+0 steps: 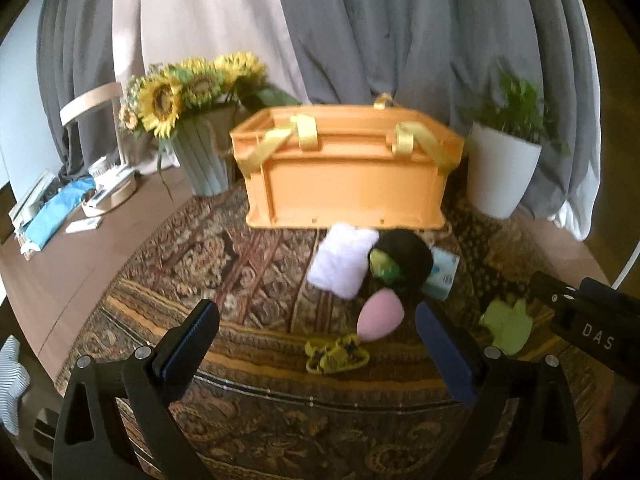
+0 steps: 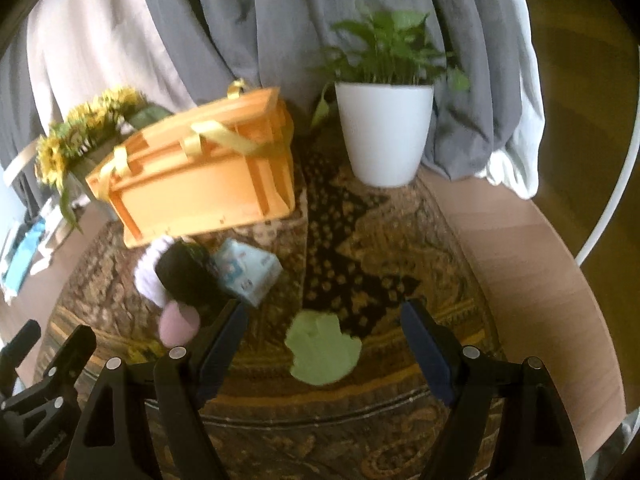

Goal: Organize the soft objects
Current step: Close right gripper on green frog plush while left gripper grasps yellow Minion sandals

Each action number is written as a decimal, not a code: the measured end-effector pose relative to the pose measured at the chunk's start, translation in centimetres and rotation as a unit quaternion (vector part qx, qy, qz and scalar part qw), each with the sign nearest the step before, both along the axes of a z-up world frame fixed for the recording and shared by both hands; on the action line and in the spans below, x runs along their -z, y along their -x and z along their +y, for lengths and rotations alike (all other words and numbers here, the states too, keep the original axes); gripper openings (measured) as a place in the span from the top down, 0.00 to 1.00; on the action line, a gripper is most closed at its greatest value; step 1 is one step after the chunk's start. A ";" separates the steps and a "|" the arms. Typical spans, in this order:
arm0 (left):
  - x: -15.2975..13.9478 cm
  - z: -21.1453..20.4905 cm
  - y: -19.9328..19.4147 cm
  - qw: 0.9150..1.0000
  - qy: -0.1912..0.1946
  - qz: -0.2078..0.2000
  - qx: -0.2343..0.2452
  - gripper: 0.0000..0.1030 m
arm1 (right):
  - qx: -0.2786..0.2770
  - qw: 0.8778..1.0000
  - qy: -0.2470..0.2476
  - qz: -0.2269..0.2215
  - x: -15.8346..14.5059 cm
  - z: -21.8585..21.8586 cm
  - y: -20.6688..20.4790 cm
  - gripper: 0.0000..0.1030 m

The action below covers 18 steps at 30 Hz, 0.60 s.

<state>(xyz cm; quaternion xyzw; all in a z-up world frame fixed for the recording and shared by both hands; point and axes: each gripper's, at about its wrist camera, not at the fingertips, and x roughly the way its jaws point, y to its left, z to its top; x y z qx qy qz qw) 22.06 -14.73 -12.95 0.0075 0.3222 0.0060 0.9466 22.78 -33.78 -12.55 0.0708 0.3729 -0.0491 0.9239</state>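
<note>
Looking down at a patterned brown-and-gold woven rug, a bunch of soft stuff sits just in front of an orange plastic crate with yellow ribbon handles. Nothing's in hand yet: the left gripper has its jaws spread wide and empty, and the right gripper is parted too, also empty.

Between the left jaws sit a pink egg-shaped sponge and a small yellow knitted piece. Behind them there's a folded white fluffy towel, a round black plush with a green face and a light blue tissue pack. A flat lime-green felt cutout lies on its own, framed by the right jaws.

My guess is everything's light and squishy. The sponge will probably squash and could pop out, so pinch across its fat middle. The felt is thin and floppy, so it likely needs an edge pinched against the rug.
</note>
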 end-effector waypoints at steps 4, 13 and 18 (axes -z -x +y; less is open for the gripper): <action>1.7 -0.5 -0.5 1.000 -0.009 0.017 0.000 0.03 | -0.002 1.000 0.002 0.021 1.9 -0.3 -0.3 0.22; 4.6 -1.3 -2.0 0.999 -0.026 0.037 -0.005 0.03 | -0.015 0.999 0.002 0.046 4.7 -0.4 -1.2 0.22; 6.0 -1.2 -2.8 0.998 -0.022 0.055 -0.012 0.05 | -0.017 0.998 0.001 0.056 5.7 -0.3 -1.7 0.22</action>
